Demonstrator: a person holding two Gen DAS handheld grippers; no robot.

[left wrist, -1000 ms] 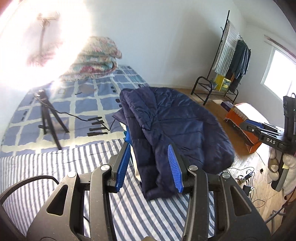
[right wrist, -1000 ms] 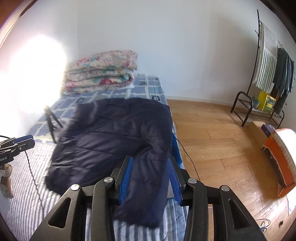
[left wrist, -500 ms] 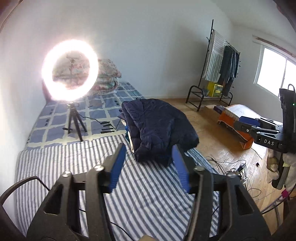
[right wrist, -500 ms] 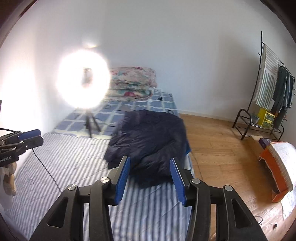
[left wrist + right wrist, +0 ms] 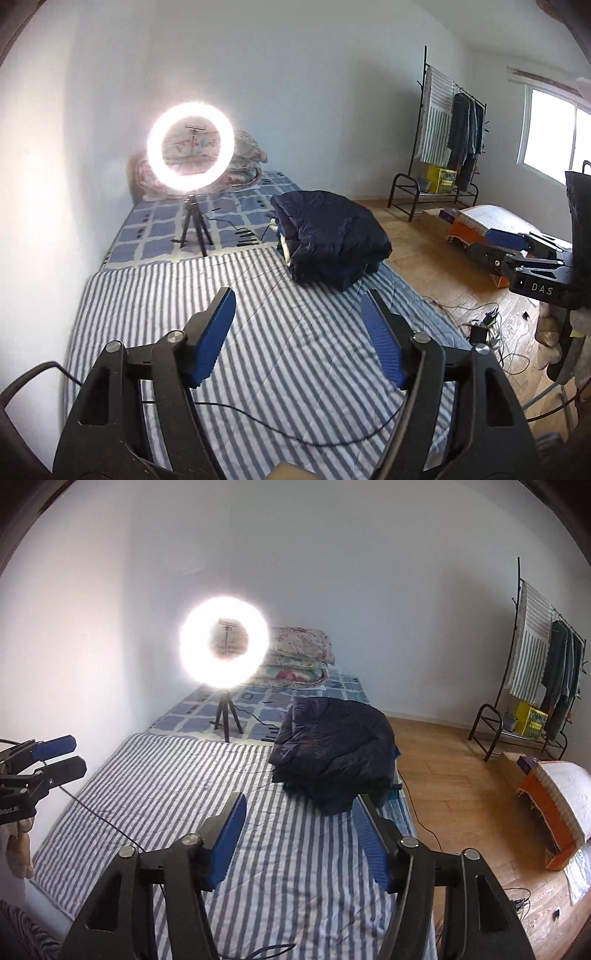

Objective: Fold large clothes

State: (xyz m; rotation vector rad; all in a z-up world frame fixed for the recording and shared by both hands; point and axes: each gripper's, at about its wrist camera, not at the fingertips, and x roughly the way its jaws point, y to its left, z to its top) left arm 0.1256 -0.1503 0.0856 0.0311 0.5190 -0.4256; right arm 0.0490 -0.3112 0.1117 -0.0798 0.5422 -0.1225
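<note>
Folded jacket (image 5: 328,236) lies well beyond both open tongs.

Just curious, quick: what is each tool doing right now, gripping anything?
Left tool: open, holding nothing, above the striped bed.
Right tool: open, holding nothing; the dark blue coat lies folded ahead of it.

One jacket (image 5: 328,236), two grippers (image 5: 297,308) (image 5: 297,814)
</note>
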